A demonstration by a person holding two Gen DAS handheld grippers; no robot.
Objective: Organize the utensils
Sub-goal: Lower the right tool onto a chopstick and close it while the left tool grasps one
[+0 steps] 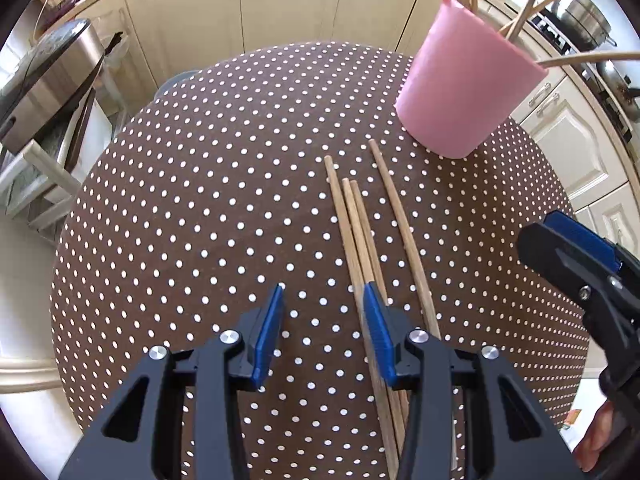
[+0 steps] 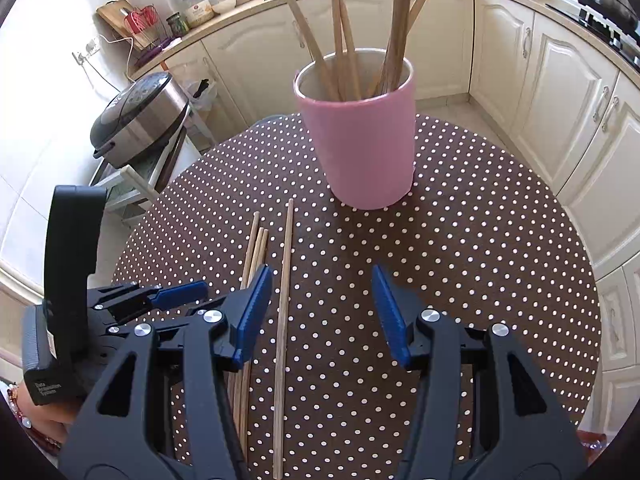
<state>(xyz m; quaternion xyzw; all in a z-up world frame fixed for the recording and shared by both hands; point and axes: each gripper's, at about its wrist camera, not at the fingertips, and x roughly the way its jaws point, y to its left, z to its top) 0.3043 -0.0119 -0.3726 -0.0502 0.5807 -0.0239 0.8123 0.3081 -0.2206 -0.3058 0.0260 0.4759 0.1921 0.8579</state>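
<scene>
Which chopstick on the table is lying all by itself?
The single chopstick on the right of the bunch, between the right gripper's open fingers. The other three lie bunched together.

Home kitchen; cream cabinets (image 2: 560,92); countertop (image 2: 224,20); rice cooker (image 2: 140,120); stove pots (image 1: 584,16); polka-dot table (image 2: 480,240)

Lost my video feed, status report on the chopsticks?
Left gripper open, right gripper open, both empty. Four chopsticks flat on the table; the rest stand in the pink cup. Nothing in the way.

both views low over table (image 1: 200,200)
</scene>
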